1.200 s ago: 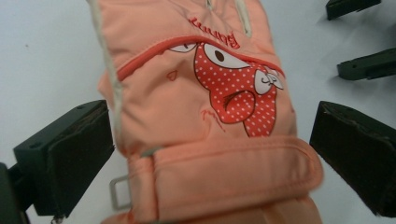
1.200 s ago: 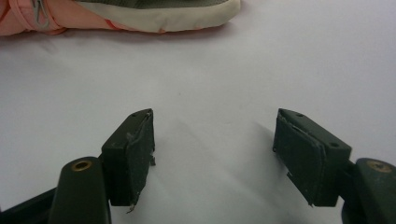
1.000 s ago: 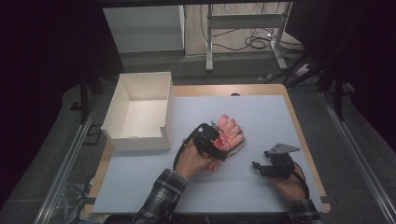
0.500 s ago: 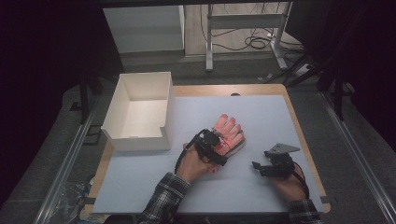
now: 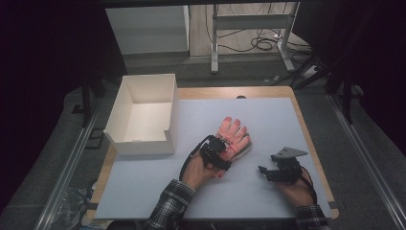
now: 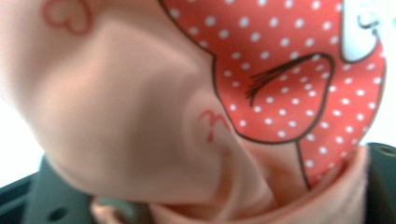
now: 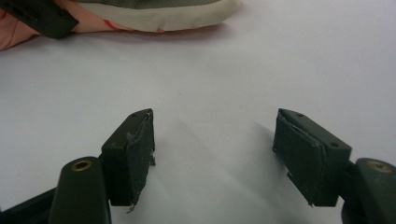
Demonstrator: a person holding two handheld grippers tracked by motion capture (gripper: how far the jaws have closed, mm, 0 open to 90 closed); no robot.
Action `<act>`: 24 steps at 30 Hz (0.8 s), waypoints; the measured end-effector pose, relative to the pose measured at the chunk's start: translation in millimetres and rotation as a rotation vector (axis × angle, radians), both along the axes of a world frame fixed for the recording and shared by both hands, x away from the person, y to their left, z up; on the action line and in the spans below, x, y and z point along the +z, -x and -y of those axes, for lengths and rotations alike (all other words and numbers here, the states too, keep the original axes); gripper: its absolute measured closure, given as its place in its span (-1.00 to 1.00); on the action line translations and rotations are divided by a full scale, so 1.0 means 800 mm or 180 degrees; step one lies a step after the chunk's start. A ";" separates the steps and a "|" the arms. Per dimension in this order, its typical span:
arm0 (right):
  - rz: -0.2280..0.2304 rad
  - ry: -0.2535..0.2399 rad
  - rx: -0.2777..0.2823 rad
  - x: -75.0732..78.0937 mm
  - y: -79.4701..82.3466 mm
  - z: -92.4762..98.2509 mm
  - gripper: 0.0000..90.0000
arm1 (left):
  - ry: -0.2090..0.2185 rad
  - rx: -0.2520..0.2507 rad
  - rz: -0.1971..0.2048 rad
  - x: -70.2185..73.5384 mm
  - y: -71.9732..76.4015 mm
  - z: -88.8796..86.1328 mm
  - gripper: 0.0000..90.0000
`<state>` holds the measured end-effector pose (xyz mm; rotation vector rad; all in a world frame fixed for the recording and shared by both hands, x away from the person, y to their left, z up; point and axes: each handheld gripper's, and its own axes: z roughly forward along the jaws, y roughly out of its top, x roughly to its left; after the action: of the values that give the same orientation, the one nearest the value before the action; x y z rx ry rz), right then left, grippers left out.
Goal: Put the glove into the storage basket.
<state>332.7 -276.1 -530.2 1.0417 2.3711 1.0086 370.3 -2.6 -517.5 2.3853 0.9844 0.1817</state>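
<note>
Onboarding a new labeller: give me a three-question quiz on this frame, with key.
1. True or false: the right tool has its jaws apart over bare table.
2. What is the left tool working on? A) pink glove B) white box C) cable
3. Fill in: the white box stands ____ of anything inside.

Key: 1 true; 2 A; 3 empty.

High view: overhead, facing forward-down on table (image 5: 268, 115) | left gripper view: pressed against glove (image 6: 140, 116) | right gripper view: low over table, shares glove edge.
</note>
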 end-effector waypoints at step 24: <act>-0.0007 -0.0005 -0.0002 0.000 0.000 0.000 -0.34 | 0.0091 -0.0171 0.0011 0.018 0.003 -0.007 0.13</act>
<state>332.7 -276.2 -530.2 1.0445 2.3719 1.0096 367.9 2.9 -503.2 2.3817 0.9144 0.1510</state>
